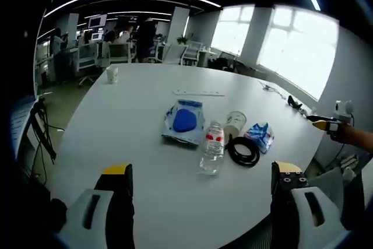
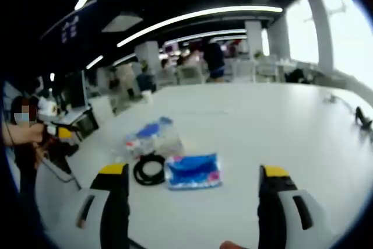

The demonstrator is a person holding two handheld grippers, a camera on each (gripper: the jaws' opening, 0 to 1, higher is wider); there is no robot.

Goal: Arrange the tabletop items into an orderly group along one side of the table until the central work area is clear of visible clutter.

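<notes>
A loose cluster lies mid-table: a blue mouse in a clear bag [image 1: 183, 121], a clear water bottle [image 1: 213, 147] on its side, a tipped paper cup [image 1: 235, 123], a coiled black cable [image 1: 243, 151] and a blue-and-white packet [image 1: 260, 136]. My left gripper [image 1: 201, 173] hovers open at the near edge, short of the bottle. My right gripper [image 1: 319, 120] is held by a hand off the table's right edge. From the opposite side, my right gripper [image 2: 194, 173] stands open just before the packet [image 2: 192, 171], with the cable [image 2: 150, 170], bottle [image 2: 169, 142] and mouse bag [image 2: 148, 130] beside it.
A thin white strip [image 1: 198, 93] lies beyond the cluster, and a small white cup [image 1: 111, 74] stands at the far edge. A small black object [image 1: 294, 103] [image 2: 361, 118] sits near the window side. The white table [image 1: 134, 121] is bare around the cluster. Office chairs and desks stand behind.
</notes>
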